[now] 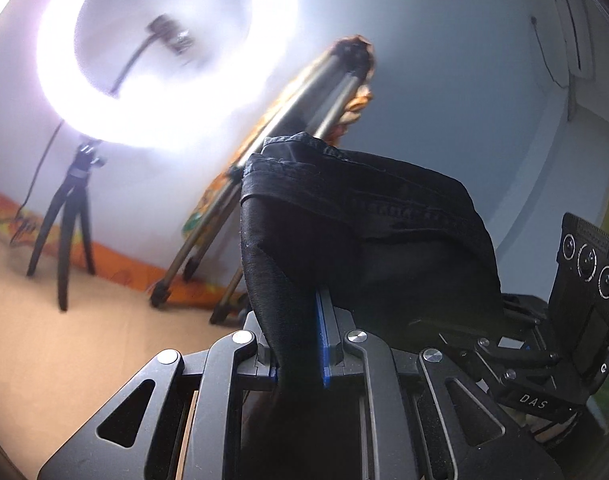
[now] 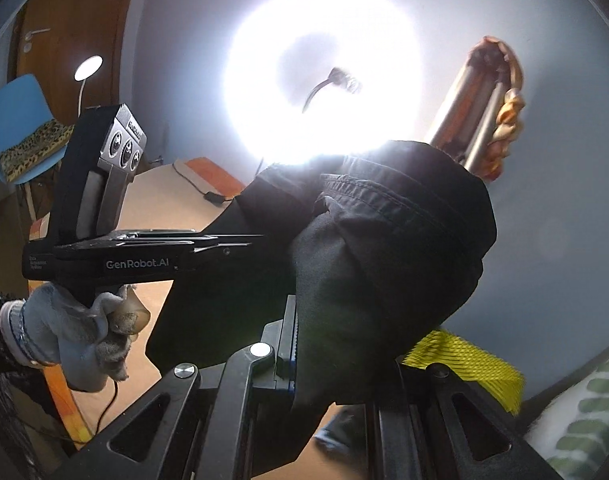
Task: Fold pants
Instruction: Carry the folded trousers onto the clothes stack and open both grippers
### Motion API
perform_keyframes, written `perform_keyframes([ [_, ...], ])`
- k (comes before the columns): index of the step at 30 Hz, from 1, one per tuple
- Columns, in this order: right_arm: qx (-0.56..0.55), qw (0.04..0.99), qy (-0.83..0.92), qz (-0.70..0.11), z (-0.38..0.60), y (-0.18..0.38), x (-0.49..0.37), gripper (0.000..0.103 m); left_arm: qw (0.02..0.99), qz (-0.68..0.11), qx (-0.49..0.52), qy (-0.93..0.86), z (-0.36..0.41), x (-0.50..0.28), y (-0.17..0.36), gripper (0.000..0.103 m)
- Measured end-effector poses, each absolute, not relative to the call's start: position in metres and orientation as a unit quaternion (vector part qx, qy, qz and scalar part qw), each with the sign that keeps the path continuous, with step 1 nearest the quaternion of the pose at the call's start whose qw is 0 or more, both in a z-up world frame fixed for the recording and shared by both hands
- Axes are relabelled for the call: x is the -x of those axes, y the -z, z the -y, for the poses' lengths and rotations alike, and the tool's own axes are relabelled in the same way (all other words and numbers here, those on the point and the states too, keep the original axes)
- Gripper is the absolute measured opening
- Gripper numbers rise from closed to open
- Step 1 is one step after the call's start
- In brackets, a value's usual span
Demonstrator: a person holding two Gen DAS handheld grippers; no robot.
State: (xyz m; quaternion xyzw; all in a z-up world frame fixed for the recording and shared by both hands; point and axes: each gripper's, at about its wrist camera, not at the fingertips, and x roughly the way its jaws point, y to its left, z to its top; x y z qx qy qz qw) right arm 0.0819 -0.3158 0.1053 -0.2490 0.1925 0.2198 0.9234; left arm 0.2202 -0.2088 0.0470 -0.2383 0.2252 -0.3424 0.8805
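Note:
Black pants (image 1: 364,232) hang lifted in the air, held by both grippers. In the left wrist view my left gripper (image 1: 300,340) is shut on a hemmed edge of the pants, cloth bunched over the fingers. In the right wrist view my right gripper (image 2: 304,344) is shut on another part of the pants (image 2: 384,248), which drape over and hide its right finger. The left gripper's body (image 2: 104,256) shows at the left of the right wrist view, held by a gloved hand (image 2: 76,336). The right gripper's body (image 1: 584,300) shows at the right of the left wrist view.
A bright ring light (image 1: 164,52) on a black tripod (image 1: 70,224) stands ahead on a tan table (image 1: 64,344). A folded metal tripod (image 1: 288,136) leans beside it. A blue chair (image 2: 20,128), a desk lamp (image 2: 87,68) and a brown door (image 2: 72,24) are at left. A yellow mesh item (image 2: 464,360) is at lower right.

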Motion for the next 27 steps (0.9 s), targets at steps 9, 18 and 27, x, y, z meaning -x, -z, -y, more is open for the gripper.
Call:
perform_keyframes([
  [9,0.233,0.931,-0.205,-0.191,0.403,-0.125,-0.098,0.009,0.876,-0.221,0.215,0.371,0.302,-0.233,-0.059,0.012],
  [18,0.198,0.926,-0.214,-0.241,0.509,-0.098,-0.157,0.009,0.87,-0.284,0.213,0.343,0.402,-0.27,-0.01,0.012],
  [27,0.12,0.944,-0.099,-0.29,0.576,-0.039,-0.213,0.05,0.866,-0.349,0.175,0.313,0.435,-0.324,0.026,0.012],
])
